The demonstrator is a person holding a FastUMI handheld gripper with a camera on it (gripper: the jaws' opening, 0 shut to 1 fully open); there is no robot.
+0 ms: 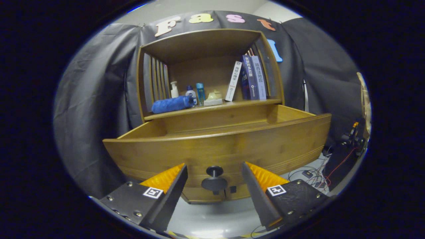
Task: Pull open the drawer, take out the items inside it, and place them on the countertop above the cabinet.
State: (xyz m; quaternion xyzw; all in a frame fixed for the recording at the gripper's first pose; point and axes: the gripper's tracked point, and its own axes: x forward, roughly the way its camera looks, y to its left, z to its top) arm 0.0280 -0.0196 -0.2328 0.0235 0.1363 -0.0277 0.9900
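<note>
Presently the gripper (214, 172) sits low before a wooden cabinet (212, 43), its two fingers (172, 181) spread wide apart, nothing between the pads. Neither finger touches anything.

Drawer (219, 146): pulled out toward the camera, its broad curved front panel just beyond the fingertips. A dark round knob (214, 180) stands off the front panel low down, in the gap between the two fingers and clear of both. The drawer's side walls run back to the cabinet body. Its interior is hidden by the front panel from this low angle, so contents cannot be told.

Countertop (215, 107) above the drawer, under the cabinet's open shelf bay with slatted sides:
- a rolled blue cloth (172, 104), possibly a folded umbrella, lying on its side toward the left;
- a small white pump bottle (174, 90) upright behind it;
- a small bottle with a blue cap (190, 92) just beside the roll's right end;
- a slim blue bottle (200, 93) upright next to that;
- a pale yellowish object on a light base (214, 97), shape unclear;
- a white book (233, 81) leaning rightward against two blue books (254, 78) that stand at the right side wall.

Black cloth (96, 99) hangs behind and to both sides of the cabinet. Right of the drawer, near floor level, a tangle of cables (315, 174) and some dark equipment (352, 137) with a red wire. Pale floor (219, 215) shows under the drawer front, between the fingers.
</note>
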